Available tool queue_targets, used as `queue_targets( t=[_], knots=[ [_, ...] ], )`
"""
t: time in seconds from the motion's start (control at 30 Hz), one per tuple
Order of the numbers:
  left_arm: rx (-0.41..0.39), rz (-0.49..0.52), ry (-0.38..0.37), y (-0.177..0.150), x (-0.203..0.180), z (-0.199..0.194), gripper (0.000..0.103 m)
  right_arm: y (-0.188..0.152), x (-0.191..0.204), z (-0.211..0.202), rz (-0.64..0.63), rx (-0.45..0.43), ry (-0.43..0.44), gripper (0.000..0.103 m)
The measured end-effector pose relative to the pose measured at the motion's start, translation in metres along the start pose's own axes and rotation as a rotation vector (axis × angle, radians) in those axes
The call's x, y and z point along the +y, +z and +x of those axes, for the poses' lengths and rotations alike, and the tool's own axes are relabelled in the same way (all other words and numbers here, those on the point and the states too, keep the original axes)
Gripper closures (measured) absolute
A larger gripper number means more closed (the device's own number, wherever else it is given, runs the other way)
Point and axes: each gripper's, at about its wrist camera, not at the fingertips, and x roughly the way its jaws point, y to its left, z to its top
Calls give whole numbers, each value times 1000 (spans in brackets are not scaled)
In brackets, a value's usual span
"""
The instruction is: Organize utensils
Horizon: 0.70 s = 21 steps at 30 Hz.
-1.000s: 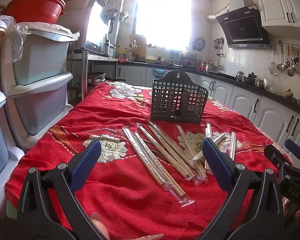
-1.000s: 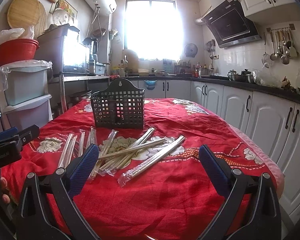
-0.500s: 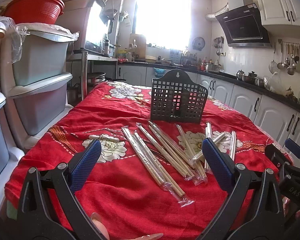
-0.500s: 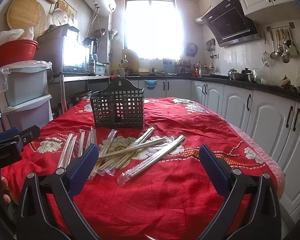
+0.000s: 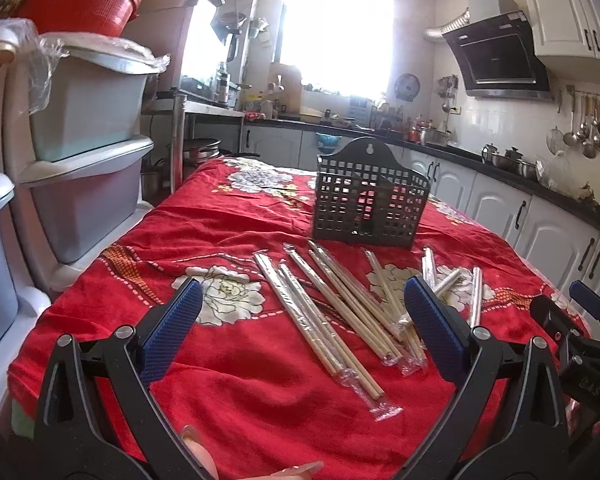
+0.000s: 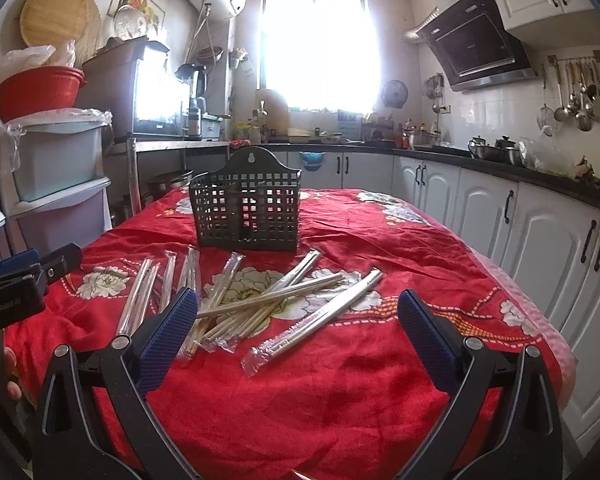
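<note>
Grippers both hover wide open and empty above the near table edge, left gripper (image 5: 300, 328) and right gripper (image 6: 296, 332), blue ribbed pads (image 5: 172, 330). Plastic-wrapped wooden chopsticks (image 5: 332, 304) lie scattered on the red floral cloth (image 5: 228, 232), just before the upright black plastic lattice utensil basket (image 5: 370, 204)

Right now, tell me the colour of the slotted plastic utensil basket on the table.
Black slotted plastic utensil basket; clearest in the right wrist view.
</note>
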Motion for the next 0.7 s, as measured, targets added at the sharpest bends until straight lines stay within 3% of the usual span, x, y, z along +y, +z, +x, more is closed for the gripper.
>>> queue_targets(
  t=[0.33, 0.7],
  knots=[
    [65, -44, 42, 12, 22, 24, 10, 17, 8, 35, -27, 97, 77, 6],
    [188, -47, -2, 39, 33, 64, 10, 33, 10, 77, -45, 190, 98, 6]
  ],
)
